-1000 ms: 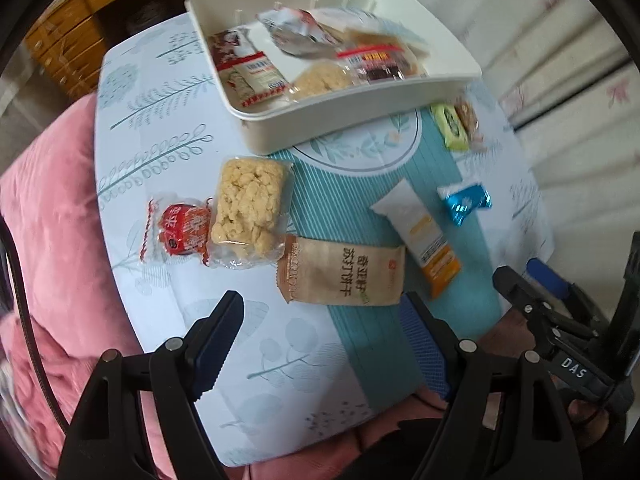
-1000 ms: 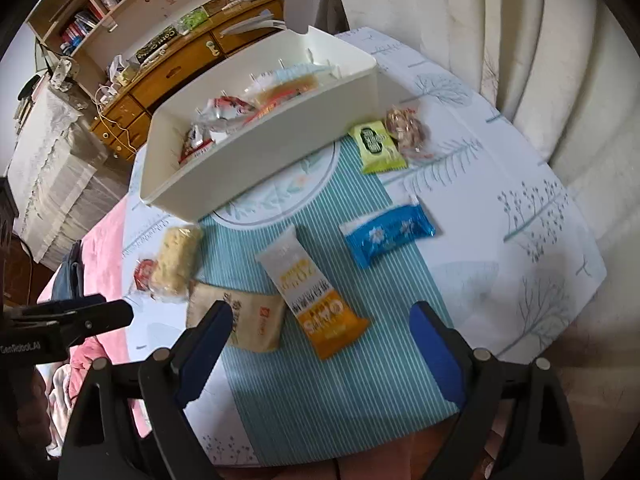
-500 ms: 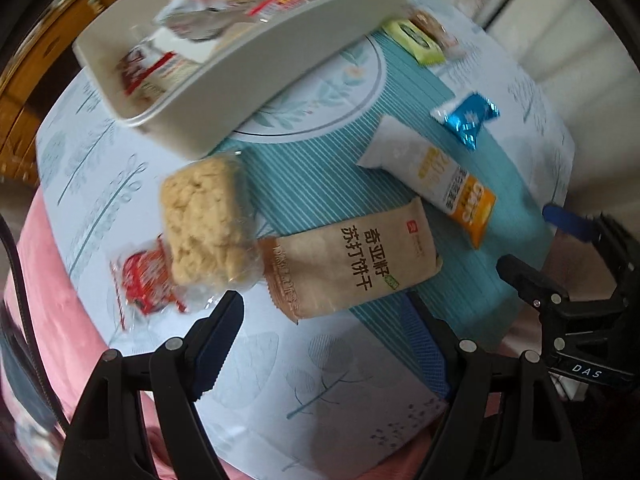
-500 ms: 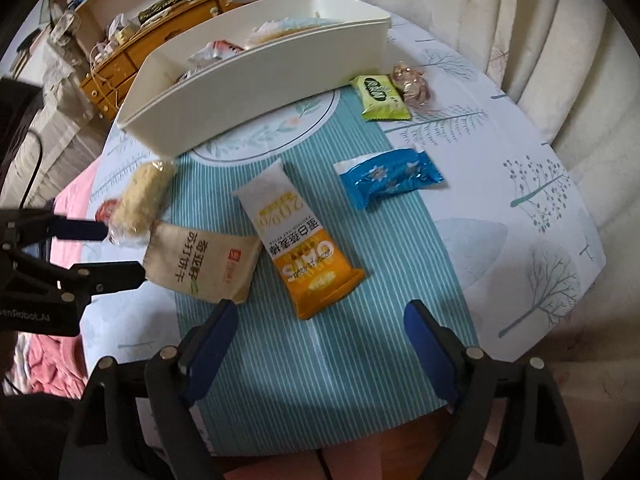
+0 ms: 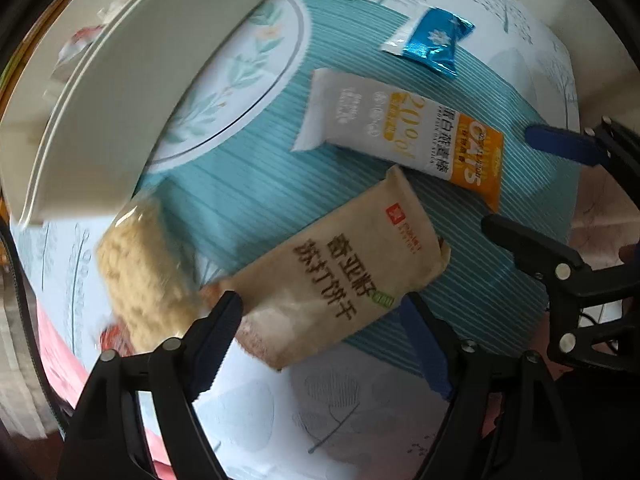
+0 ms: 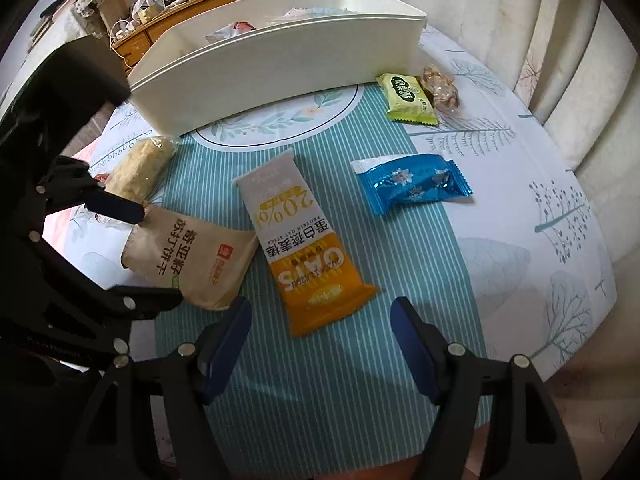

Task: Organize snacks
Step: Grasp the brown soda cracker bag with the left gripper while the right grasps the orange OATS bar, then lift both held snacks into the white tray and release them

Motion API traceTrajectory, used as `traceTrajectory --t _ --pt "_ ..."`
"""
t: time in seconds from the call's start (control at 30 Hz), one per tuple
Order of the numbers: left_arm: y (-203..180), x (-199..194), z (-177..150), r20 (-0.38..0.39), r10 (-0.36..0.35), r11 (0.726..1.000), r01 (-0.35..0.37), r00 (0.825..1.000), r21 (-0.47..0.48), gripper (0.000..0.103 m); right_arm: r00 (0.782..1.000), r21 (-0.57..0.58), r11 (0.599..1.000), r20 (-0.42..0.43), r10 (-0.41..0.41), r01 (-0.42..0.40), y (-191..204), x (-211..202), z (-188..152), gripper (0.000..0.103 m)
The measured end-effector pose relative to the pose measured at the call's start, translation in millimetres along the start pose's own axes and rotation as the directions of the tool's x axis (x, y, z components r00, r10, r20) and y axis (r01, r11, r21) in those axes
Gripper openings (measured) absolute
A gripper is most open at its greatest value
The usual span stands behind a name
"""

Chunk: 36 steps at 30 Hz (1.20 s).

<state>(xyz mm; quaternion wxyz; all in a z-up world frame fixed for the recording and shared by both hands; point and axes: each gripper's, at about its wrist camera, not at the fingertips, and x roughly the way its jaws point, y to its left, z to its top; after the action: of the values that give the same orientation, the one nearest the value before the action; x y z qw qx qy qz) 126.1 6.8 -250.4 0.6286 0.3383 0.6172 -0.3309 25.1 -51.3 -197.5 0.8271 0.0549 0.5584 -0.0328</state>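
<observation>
Beneath my left claw (image 5: 320, 332): brown cracker packet (image 5: 340, 272), long axis slanting across gap, unclenched jaws just widening astride. Right claw (image 6: 320, 344) narrowing, ungripped, over oat bar (image 6: 304, 248).

Light: daylight, soft and even; you get the brightest patch at the curtain (image 6: 560, 60) on the right of your right view.
Shadows: faint, soft under the oat bar (image 6: 304, 240) and blue packet (image 6: 412, 184).
Glare: sheen on the blue packet in your left view, mild.
Blur: your left view smears on its left side; tray (image 5: 120, 100) and rice cake (image 5: 140, 280) streaked. Right view sharp.
Distortion: strong fisheye, black corners, table (image 6: 520, 280) edge bowed.
</observation>
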Motion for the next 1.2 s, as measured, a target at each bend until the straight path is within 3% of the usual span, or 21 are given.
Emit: traceTrajectory --t 0.1,0.37,0.43,0.57,0.7,0.8,0.93,1.2 --pt "-6.0 -0.9 7.5 0.024 0.019 0.998 -0.021 1.000 0.056 0.085 1.000 -0.023 1.000 0.006 -0.008 0.008 0.1 3.6 0.9 0.072" --pt "-11.1 4.9 18.7 0.045 -0.016 0.994 0.011 0.999 0.111 0.086 1.000 -0.088 0.996 0.019 -0.007 0.009 0.1 15.5 6.7 0.072" --pt "-15.5 10.5 18.2 0.035 -0.006 0.993 0.001 0.999 0.118 0.081 1.000 -0.115 0.993 0.010 -0.021 0.022 3.1 19.9 8.8 0.070" --pt "-9.7 12.2 18.1 0.043 -0.024 0.996 0.020 0.999 0.092 0.079 1.000 -0.111 0.994 -0.008 0.003 -0.004 2.4 23.7 11.6 0.054" --pt "-9.2 8.6 13.4 0.065 -0.023 0.998 0.019 0.998 0.065 0.069 1.000 -0.123 0.992 -0.010 0.000 -0.001 2.9 23.2 13.2 0.053" --pt "-10.2 4.1 0.9 0.075 -0.018 0.999 0.016 0.997 0.034 0.068 1.000 -0.116 0.993 -0.019 0.008 -0.010 2.2 22.8 15.3 0.052" --pt "-7.3 1.3 -4.4 0.082 -0.014 1.000 0.016 0.997 -0.027 0.062 0.999 -0.094 0.995 -0.033 0.041 -0.044 1.2 23.6 17.7 0.043" --pt "15.6 -6.4 -24.2 0.071 -0.052 0.980 0.064 0.996 -0.190 0.060 0.995 -0.051 0.994 -0.025 0.096 -0.098 0.5 11.5 25.2 0.043"
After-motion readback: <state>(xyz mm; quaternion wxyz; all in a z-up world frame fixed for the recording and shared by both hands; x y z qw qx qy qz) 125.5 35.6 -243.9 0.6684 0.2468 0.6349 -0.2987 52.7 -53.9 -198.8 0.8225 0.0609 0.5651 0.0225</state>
